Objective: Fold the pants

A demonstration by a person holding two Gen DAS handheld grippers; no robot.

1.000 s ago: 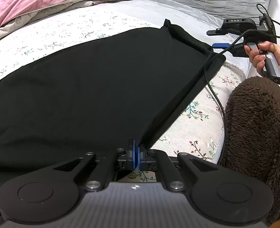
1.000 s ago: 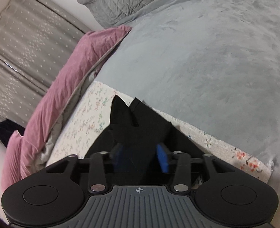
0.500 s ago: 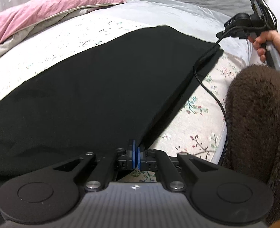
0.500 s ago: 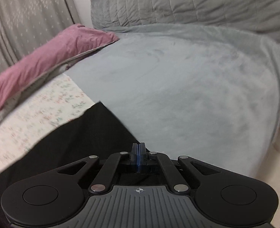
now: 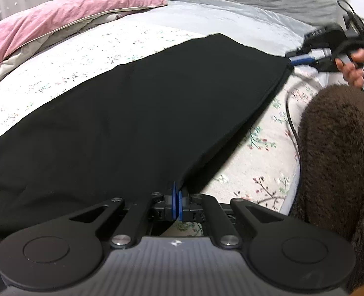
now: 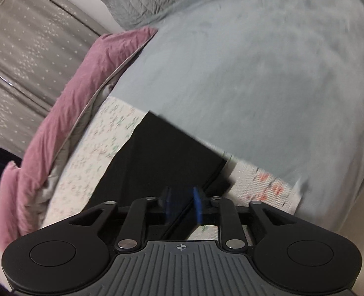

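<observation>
Black pants [image 5: 132,111] lie stretched flat across the flowered bed sheet. My left gripper [image 5: 177,197] is shut on their near edge, the blue pads pinching the fabric. In the left wrist view, my right gripper [image 5: 296,60] sits at the pants' far right corner, held by a hand [image 5: 354,69]. In the right wrist view, the right gripper [image 6: 182,204] has its jaws opening. The edge of the pants [image 6: 162,157] runs between the parted blue pads, and they do not press on it.
A pink pillow [image 5: 66,12] lies at the back left, with a grey blanket [image 6: 256,74] and grey quilt behind it. A brown fuzzy sleeve [image 5: 337,160] fills the right side, and a black cable [image 5: 290,113] trails over the flowered sheet [image 5: 251,157]. Curtains [image 6: 21,61] hang at the left.
The far end of the pants, bunched up a second ago, now lies flat and taut. The right gripper closed, shifted along that corner, and its jaws have parted again. The left gripper keeps its grip.
</observation>
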